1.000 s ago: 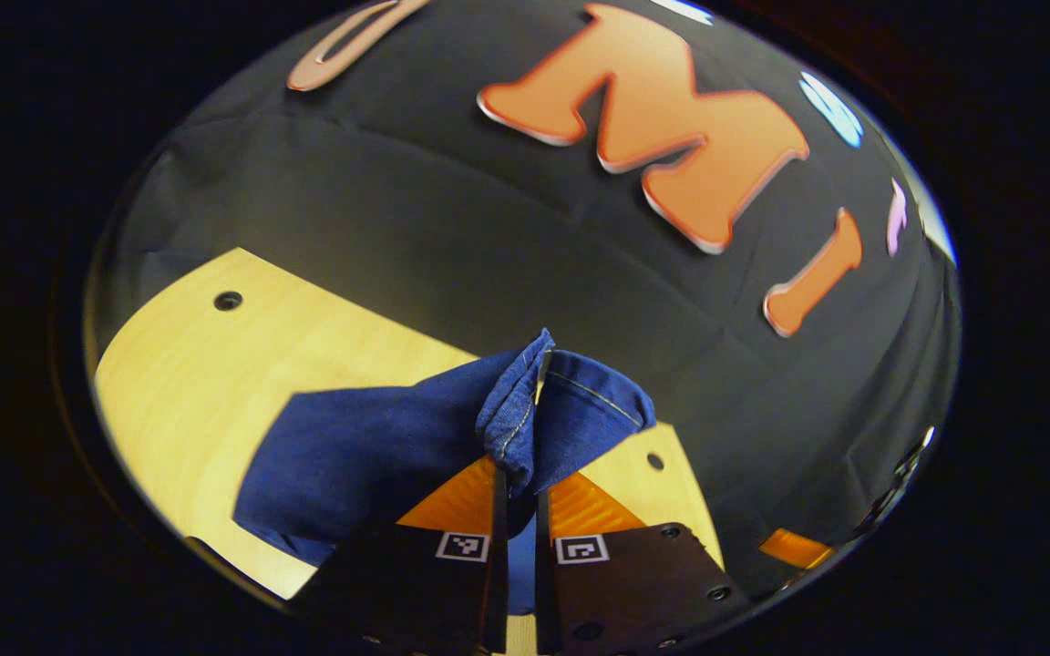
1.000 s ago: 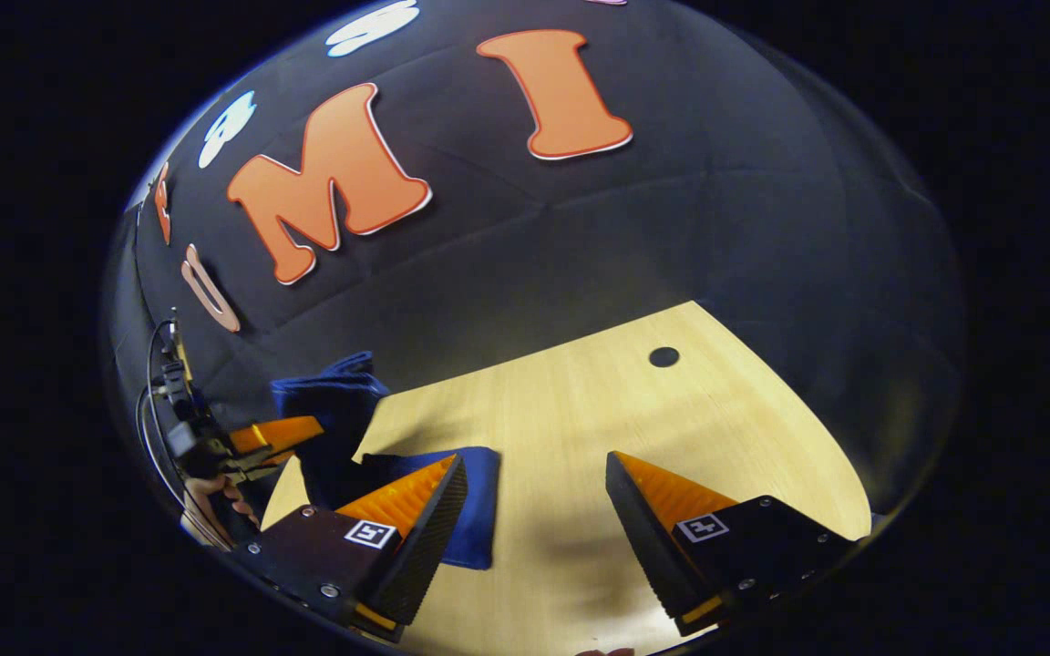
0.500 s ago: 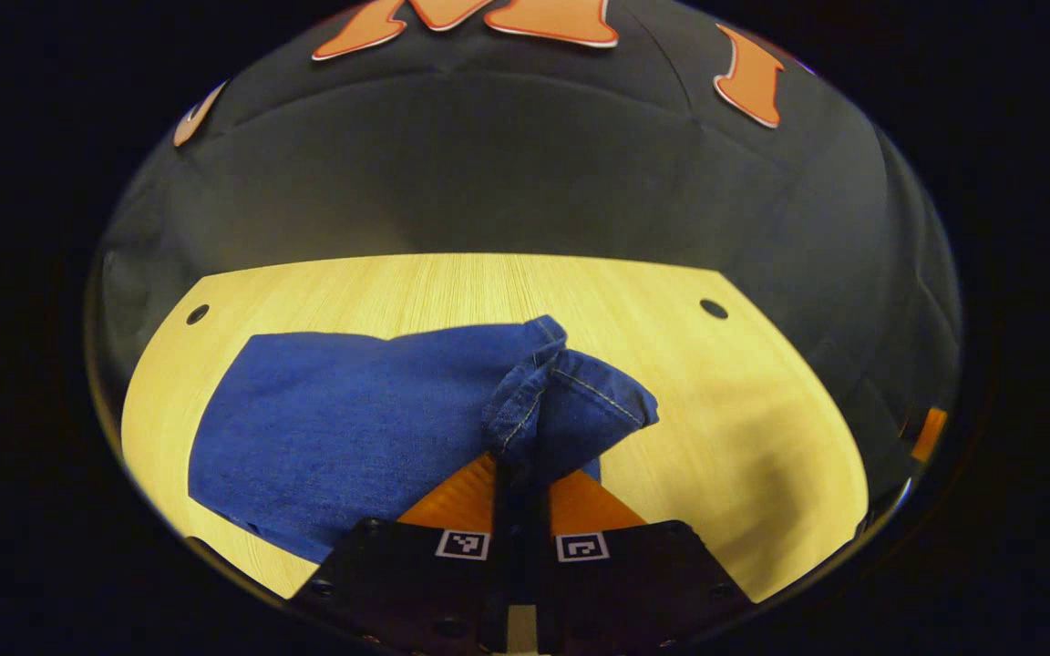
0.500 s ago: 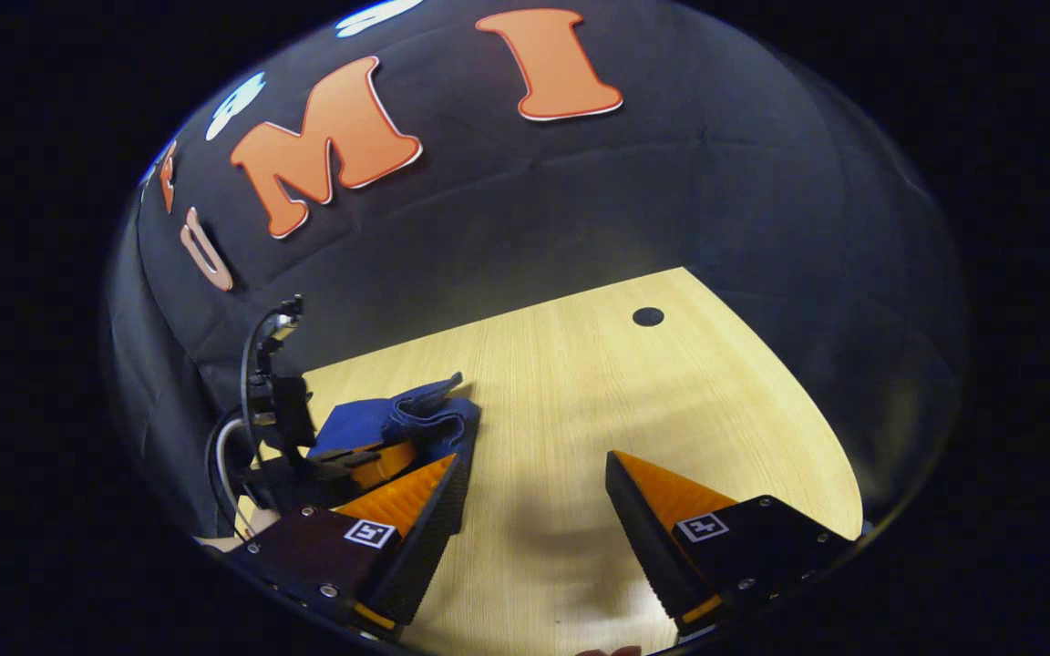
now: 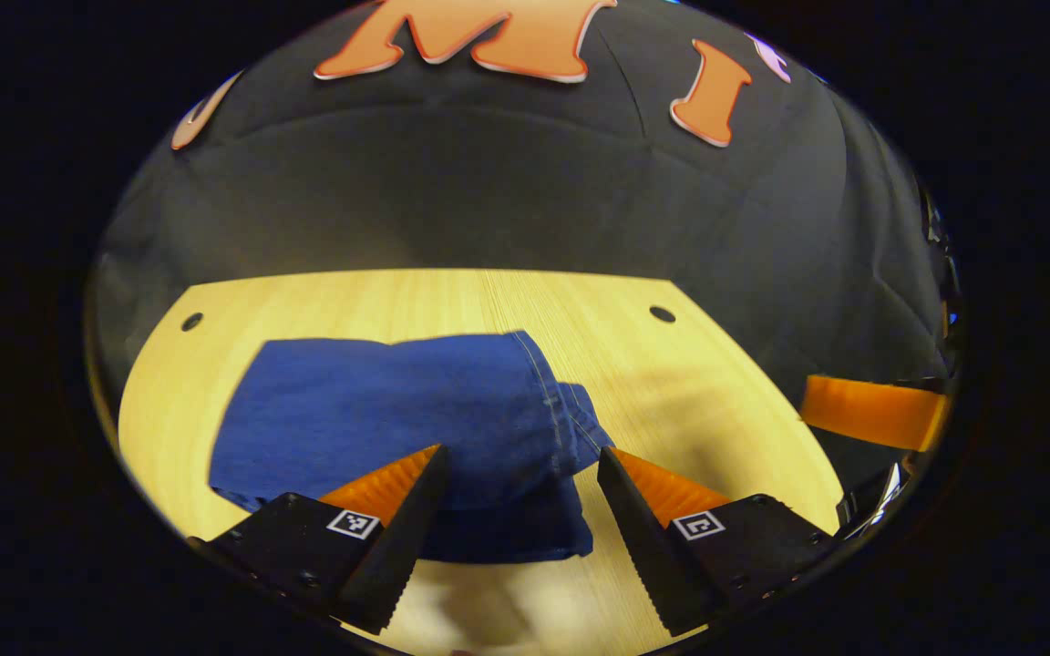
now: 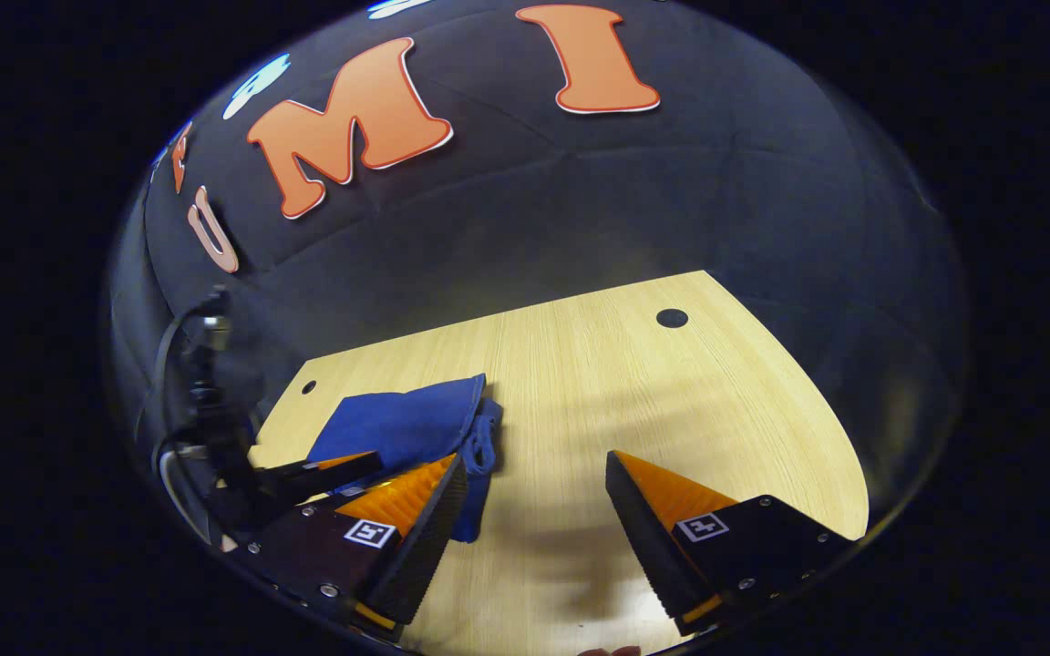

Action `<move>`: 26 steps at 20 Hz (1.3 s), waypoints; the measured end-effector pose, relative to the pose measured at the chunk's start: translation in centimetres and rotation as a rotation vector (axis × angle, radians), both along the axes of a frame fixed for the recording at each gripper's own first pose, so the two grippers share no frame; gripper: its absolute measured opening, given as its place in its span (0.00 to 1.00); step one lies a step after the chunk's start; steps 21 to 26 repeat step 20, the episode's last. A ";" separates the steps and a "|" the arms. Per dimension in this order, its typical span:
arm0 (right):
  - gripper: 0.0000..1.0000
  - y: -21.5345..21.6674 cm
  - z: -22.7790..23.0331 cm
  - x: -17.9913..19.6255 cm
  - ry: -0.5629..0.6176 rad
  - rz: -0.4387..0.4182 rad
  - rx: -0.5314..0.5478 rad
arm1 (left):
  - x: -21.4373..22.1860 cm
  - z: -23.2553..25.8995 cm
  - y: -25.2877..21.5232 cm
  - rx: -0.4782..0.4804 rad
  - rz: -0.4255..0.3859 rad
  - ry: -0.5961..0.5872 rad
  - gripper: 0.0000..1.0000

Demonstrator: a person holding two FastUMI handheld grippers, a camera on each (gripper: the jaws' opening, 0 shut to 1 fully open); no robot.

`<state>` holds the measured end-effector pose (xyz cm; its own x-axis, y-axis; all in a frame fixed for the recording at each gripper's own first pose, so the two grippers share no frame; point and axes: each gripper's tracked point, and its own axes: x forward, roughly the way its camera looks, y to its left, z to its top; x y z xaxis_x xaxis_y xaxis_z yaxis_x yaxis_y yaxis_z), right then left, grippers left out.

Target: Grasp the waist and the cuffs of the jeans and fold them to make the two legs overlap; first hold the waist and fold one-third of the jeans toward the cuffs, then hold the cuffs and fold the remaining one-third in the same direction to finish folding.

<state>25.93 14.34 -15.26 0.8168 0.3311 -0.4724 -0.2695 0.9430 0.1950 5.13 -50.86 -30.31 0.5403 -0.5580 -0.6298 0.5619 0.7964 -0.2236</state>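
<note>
Left gripper view: a folded bundle of dark blue denim jeans (image 5: 397, 410) lies flat on the pale wooden tabletop (image 5: 716, 383), its stitched cuff edge (image 5: 561, 419) turned toward the right side of the bundle. The left gripper (image 5: 516, 483) hangs just above the near edge of the cloth with its fingers spread wide and nothing between them. At the right margin of this view, part of the other tool (image 5: 867, 412) juts in.

From the right gripper view, the same jeans (image 6: 406, 424) sit at the left part of the table (image 6: 634, 401), layers stacked and legs overlapped. The right gripper (image 6: 534, 510) is likewise released, its fingers parted over bare wood just beside the bundle. The left tool and its cable (image 6: 215, 456) stand at the far left, close to the cloth.

Judged from how the layers lie, the folding looks finished or nearly so. Denim of this kind is likely soft yet fairly heavy, holding a crease without springing open; it should not slip readily. Any tidying grip would best take the thick hemmed cuff or a folded edge, pinching all layers together so none drags loose.
</note>
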 end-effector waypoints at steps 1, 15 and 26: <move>0.96 0.8 0.6 0.2 -0.020 -0.006 -0.014 | 0.2 1.9 2.3 -0.008 0.016 -0.037 1.00; 0.95 6.6 16.2 -6.5 -0.497 -0.031 0.013 | 5.6 21.7 26.9 -0.099 0.300 -0.503 0.98; 0.96 4.8 18.2 -7.5 -0.540 -0.061 0.031 | 5.3 23.9 29.1 -0.138 0.345 -0.541 0.98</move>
